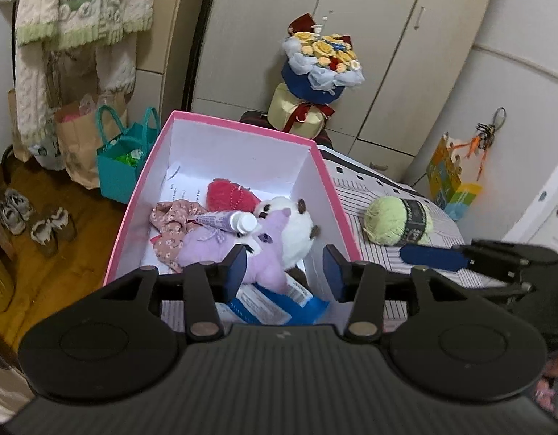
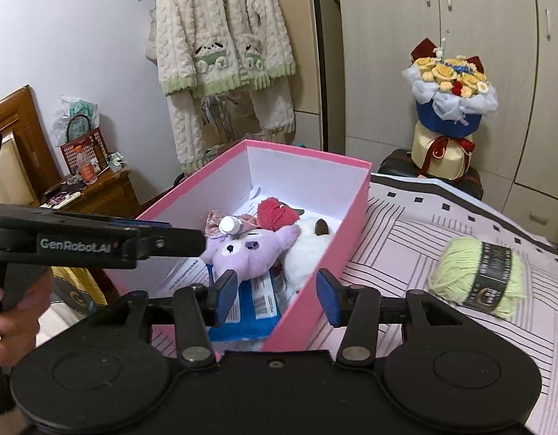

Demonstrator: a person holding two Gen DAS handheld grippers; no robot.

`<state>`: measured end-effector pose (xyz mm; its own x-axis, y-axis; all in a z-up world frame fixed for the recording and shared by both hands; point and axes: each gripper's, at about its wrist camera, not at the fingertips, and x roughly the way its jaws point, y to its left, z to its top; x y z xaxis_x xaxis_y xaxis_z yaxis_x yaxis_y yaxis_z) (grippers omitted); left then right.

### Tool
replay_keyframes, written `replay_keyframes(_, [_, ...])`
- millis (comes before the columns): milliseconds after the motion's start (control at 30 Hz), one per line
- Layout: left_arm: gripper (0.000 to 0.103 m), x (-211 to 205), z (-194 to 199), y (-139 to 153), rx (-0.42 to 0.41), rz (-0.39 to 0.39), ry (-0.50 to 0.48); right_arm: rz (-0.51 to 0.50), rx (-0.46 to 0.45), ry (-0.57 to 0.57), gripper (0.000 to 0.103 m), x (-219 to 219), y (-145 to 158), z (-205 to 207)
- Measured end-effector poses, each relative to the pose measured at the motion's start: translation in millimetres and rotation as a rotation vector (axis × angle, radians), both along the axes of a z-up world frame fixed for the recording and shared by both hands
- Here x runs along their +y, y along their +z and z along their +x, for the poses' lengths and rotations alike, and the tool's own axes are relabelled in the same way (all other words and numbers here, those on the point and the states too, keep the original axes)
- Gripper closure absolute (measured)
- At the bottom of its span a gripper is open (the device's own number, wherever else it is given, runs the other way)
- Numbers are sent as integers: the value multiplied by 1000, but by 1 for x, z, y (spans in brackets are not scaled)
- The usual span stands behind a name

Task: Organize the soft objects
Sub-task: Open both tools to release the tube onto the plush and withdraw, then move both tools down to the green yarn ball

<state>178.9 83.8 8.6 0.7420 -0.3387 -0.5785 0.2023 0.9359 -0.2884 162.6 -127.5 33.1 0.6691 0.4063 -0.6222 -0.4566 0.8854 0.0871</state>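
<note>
bed with striped cover (image 2: 442, 217), pink box (image 2: 315, 304) on it, green yarn ball (image 2: 460, 268) beside the box

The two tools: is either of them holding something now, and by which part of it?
Nothing is held. The left tool and the right tool both stand open and empty, above the near end of the pink box, with the purple plush toy lying inside.

**Soft indoor light, strong fisheye bend**

Both views were evenly lit, moderately bright, with no harsh glare. The white inside of the pink box (image 1: 242, 145) was the brightest area. Cupboard doors (image 2: 442, 54) and walls bowed heavily toward the edges, and corners darkened. Focus was fairly sharp; the plush toys (image 2: 249, 253) cast only faint shadows.
</note>
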Motion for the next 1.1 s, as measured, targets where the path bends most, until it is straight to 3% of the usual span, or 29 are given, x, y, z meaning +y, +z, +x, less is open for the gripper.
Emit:
replay_keyframes(567, [43,-56,-64,42,-98,99,-217,-33,-88,-24,27,-73,28,-62])
replay_keyframes(900, [32,-120,-44,47,-117,101,-329,-61,-155,-49,15,-124,26,-71])
replay_keyframes(1100, [26,-150,-17,38,-114,41,-342,-32,-190,-65,13,-153,10,-52])
